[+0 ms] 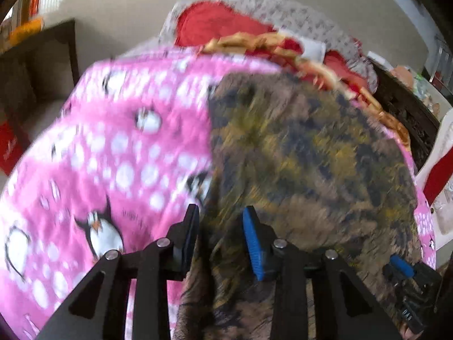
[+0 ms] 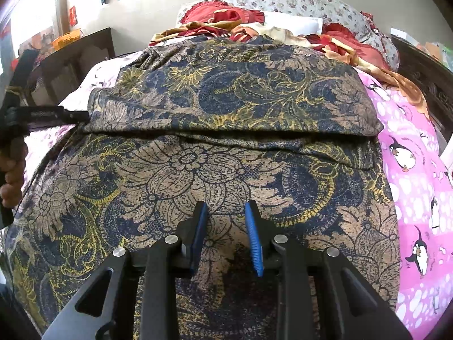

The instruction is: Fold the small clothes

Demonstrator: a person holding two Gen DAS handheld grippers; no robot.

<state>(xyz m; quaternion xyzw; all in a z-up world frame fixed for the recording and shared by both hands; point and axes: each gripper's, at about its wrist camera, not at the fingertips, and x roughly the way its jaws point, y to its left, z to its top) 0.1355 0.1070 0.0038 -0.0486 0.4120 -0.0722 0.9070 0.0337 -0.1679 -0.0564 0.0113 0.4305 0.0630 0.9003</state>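
Jaws parted and empty on both the left gripper [image 1: 220, 221] and right gripper [image 2: 226, 215], poised over a floral-print garment [image 2: 215, 153], its far part folded over, on a bed's pink penguin blanket [image 2: 416, 187].

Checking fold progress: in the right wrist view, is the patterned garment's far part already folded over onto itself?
Yes, the patterned garment shows an upper layer whose edge runs straight across the layer below it.

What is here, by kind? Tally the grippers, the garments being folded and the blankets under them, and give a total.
Grippers: 2, the left gripper and the right gripper
Floral-print garment: 1
Pink penguin blanket: 1
Total: 4
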